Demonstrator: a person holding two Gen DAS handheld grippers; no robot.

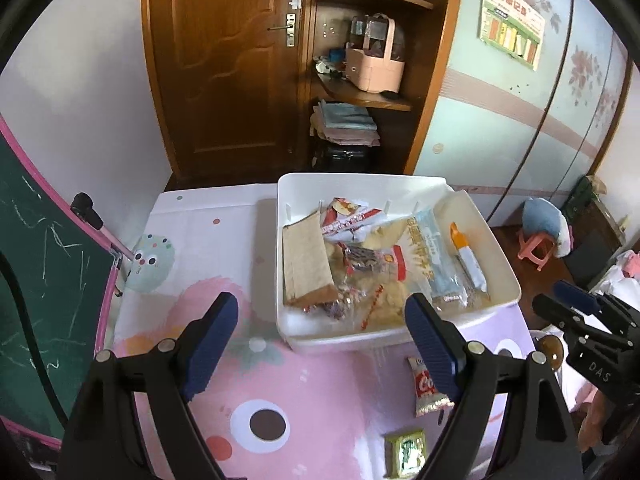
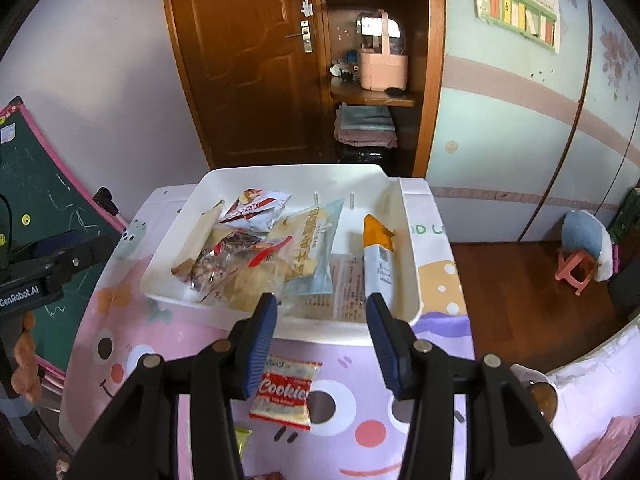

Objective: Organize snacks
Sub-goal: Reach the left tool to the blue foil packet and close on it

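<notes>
I find both grippers' jaws spread and empty near the white bin [image 2: 412, 248]; the cookie packet [image 2: 286, 388] just beside it could skid under a shallow pinch

white bin [image 1: 400, 338] | pink cartoon-print cloth [image 1: 320, 400] | red-white cookie packet [image 2: 286, 392] | green packet [image 1: 406, 452] | brown packet [image 1: 306, 268]

Brown wooden door [image 1: 224, 68] standing shut beside corner shelves [image 1: 368, 96]; pale blue wardrobe [image 1: 520, 112] lining right wall, wooden floor [image 2: 520, 276] showing.
</notes>
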